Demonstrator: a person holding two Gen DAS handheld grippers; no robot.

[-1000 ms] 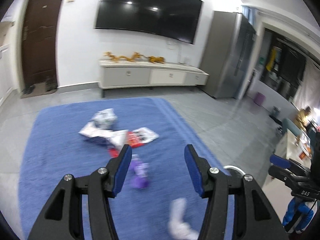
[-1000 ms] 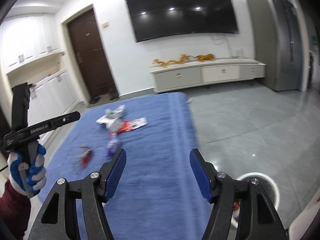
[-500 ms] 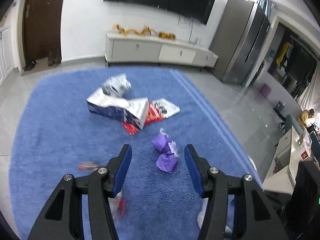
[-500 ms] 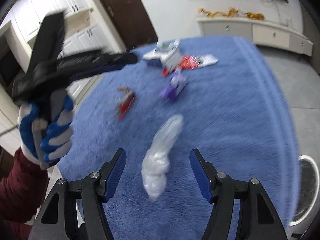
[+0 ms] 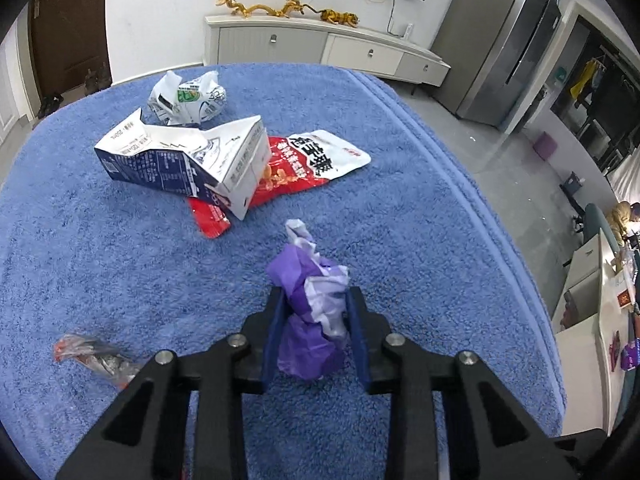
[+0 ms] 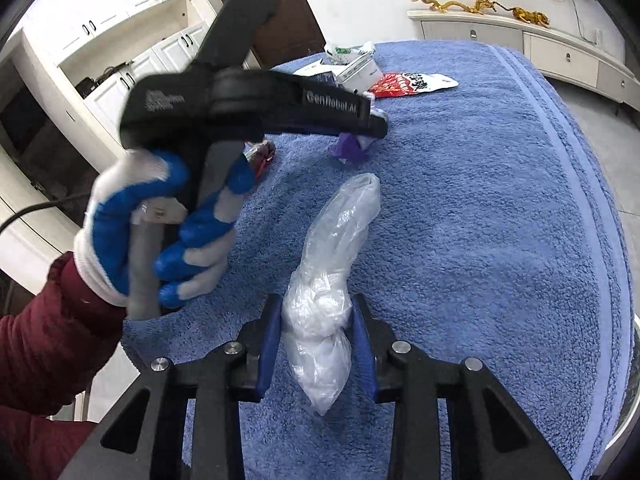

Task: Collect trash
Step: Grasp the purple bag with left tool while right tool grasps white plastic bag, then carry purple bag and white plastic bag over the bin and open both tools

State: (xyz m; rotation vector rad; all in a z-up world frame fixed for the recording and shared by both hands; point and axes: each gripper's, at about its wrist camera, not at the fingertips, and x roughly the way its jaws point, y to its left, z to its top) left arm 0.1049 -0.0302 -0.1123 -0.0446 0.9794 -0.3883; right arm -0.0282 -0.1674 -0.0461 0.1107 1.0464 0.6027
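Left gripper point(image 5: 314, 330) clamped on the purple wrapper point(image 5: 310, 312) and right gripper point(image 6: 316, 344) pinching the clear plastic bag point(image 6: 332, 272), both scraps low on the blue rug point(image 5: 400, 240), likely gripped mid-body for lifting away, milk carton point(image 5: 188, 160) and red packet point(image 5: 304, 164) waiting beyond

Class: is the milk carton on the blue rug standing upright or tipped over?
Tipped over: the milk carton lies on its side, partly atop the red snack packet.

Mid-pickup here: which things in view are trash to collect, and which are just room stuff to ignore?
Trash:
purple wrapper, in left gripper
clear plastic bag, in right gripper
milk carton
red snack pouch
crumpled white packet
small red wrapper

Ignore:
blue rug
TV cabinet
fridge
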